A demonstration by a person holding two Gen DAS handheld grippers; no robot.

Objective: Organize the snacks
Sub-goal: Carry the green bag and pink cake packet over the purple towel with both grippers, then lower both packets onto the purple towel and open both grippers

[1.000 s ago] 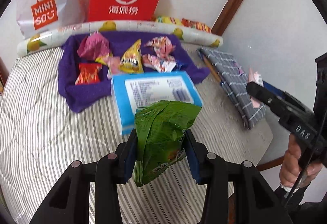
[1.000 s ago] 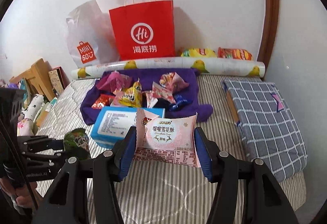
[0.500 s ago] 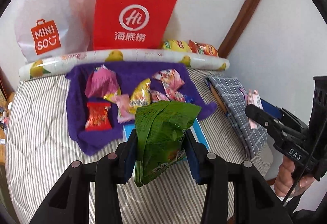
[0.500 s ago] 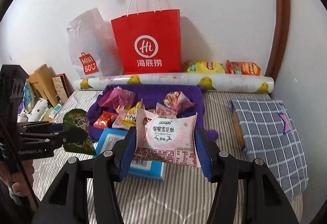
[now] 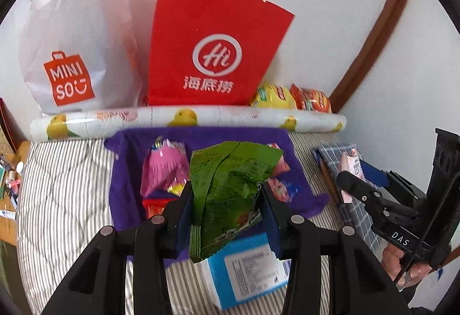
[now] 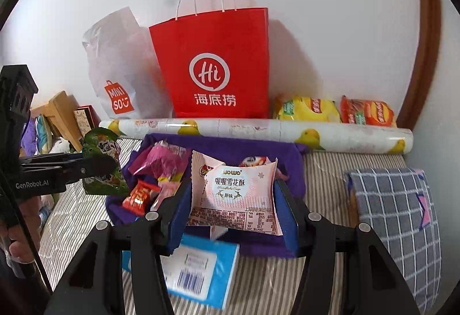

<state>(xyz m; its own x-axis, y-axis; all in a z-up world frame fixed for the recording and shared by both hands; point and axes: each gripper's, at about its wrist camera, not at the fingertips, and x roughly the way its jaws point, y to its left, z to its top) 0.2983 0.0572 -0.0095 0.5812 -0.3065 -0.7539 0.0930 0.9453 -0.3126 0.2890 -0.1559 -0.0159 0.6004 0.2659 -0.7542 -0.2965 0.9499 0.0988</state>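
Green crinkly foil snack packet [image 5: 230,191] sat clamped between the jaws of the left gripper [image 5: 227,217], held off the bed. Pale pink flat plastic snowflake-crisp packet [image 6: 235,194] was pinched the same way in the right gripper [image 6: 234,211], pads on both side edges. Both hung above the near edge of the purple cloth [image 5: 126,171].

Likely step: carry both packets to a drop spot, probably the red paper carrier bag with white handles [image 6: 215,65] at the far wall; can't confirm the target.
- Foil is slippery and the green packet was gripped low with its top flopping free, so keep it clamped and avoid swinging.
- Pink packet was held by thin edges; it could buckle out, so keep it level.
- Keep the grippers apart, clear the bag's rim and only then release.

Surface: grey-and-white striped quilted bed cover [image 5: 66,185], soft, so set-downs won't sit flat. On it were the purple cloth with a pink wrapped snack [image 6: 161,159] and a small red sachet [image 6: 139,197], and a blue-and-white box [image 6: 201,272] nearest the grippers. A checked grey fabric-covered pad [image 6: 402,214] lay right.

Far side: a fruit-print roll [image 6: 258,131], yellow [image 6: 304,108] and orange [image 6: 368,111] crisp bags, a white plastic shopping bag [image 5: 72,50] left of the red one. White wall, brown wooden trim [image 5: 373,33] right.
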